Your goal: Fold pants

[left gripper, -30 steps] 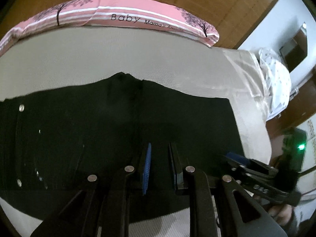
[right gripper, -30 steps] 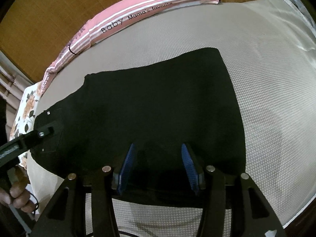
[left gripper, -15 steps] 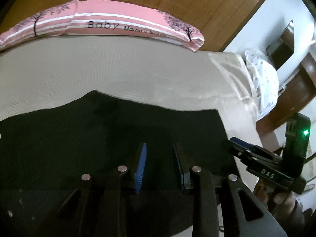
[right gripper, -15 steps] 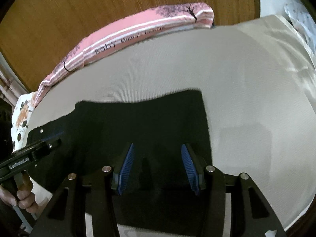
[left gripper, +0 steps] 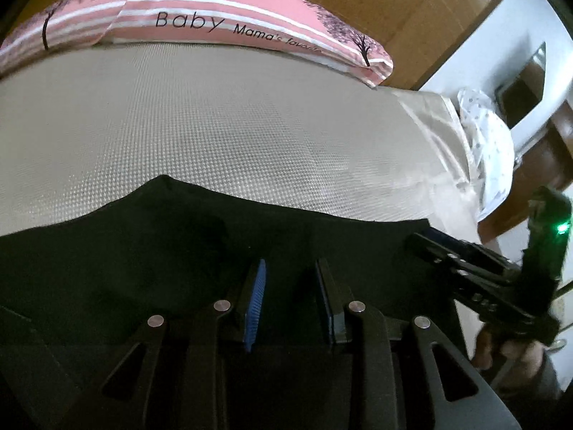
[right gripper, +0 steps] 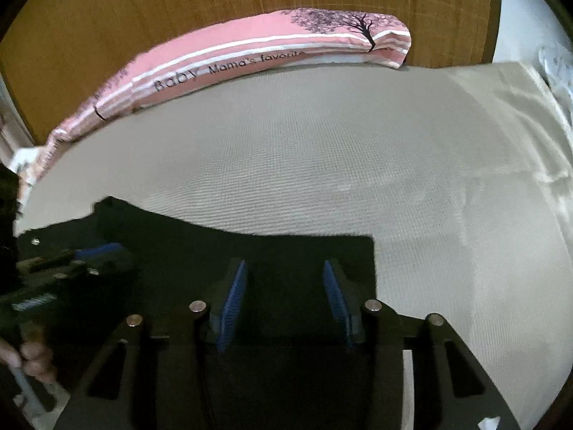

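The black pants (left gripper: 150,247) lie flat on the beige textured bed cover (left gripper: 215,125), and they also show in the right wrist view (right gripper: 279,251). My left gripper (left gripper: 292,286) is open, low over the pants near their front edge, with nothing between its blue pads. My right gripper (right gripper: 284,286) is open too, low over the pants by their right end, and holds nothing. The right gripper also shows in the left wrist view (left gripper: 476,279). The left gripper shows in the right wrist view (right gripper: 71,265).
A long pink striped pillow (left gripper: 222,28) lies along the wooden headboard (right gripper: 179,10) at the far side. A white dotted pillow (left gripper: 487,143) sits past the bed's right edge. Bare bed cover (right gripper: 358,161) stretches beyond the pants.
Both grippers have dropped lower and closer to the pants' near edge, so less of the pants and more of the bed and headboard show. Both stay open.
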Action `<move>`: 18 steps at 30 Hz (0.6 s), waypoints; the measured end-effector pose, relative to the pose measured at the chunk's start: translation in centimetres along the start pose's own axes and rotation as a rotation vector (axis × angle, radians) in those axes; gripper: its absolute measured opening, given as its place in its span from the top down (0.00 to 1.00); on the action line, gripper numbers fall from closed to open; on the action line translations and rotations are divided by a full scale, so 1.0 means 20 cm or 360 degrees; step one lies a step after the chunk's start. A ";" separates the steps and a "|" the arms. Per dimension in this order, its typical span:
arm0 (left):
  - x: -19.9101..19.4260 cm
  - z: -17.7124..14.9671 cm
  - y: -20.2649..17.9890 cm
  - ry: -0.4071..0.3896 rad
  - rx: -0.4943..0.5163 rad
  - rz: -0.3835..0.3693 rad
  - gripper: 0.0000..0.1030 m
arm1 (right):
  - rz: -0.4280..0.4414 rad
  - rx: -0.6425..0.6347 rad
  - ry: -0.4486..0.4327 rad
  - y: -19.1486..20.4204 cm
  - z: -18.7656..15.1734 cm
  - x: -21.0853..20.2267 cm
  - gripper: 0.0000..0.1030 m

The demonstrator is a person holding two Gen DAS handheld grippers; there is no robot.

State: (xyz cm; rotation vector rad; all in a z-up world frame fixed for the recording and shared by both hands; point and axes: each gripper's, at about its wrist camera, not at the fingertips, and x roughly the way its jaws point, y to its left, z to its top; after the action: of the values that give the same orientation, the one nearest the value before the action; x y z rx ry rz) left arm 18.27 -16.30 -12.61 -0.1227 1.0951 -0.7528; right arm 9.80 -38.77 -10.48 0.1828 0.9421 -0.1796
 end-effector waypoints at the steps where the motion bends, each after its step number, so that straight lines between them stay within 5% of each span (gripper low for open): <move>1: 0.01 0.01 0.01 0.0002 -0.0009 -0.0012 0.72 | -0.0023 -0.0024 0.0002 0.01 0.01 0.02 0.63; 7: -0.02 -0.03 -0.04 0.0010 0.0111 0.0069 0.71 | -0.0052 -0.0022 0.0016 0.02 0.03 0.06 0.61; 9: -0.04 -0.08 -0.05 0.0041 0.0138 0.0074 0.62 | -0.0025 0.0007 0.0020 0.01 0.01 0.03 0.61; 15: -0.17 -0.26 -0.05 0.0012 0.0182 0.0043 0.58 | 0.0181 0.0169 0.0108 -0.02 -0.15 -0.06 0.59; 18: -0.21 -0.34 -0.03 0.0059 0.0183 0.0066 0.55 | 0.0167 0.0138 0.0123 0.00 -0.24 -0.12 0.59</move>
State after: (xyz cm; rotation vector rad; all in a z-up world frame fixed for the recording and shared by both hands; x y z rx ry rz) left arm 11.24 -12.48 -12.45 0.0118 1.0836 -0.7816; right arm 4.74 -37.46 -11.34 0.3204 0.9999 -0.1172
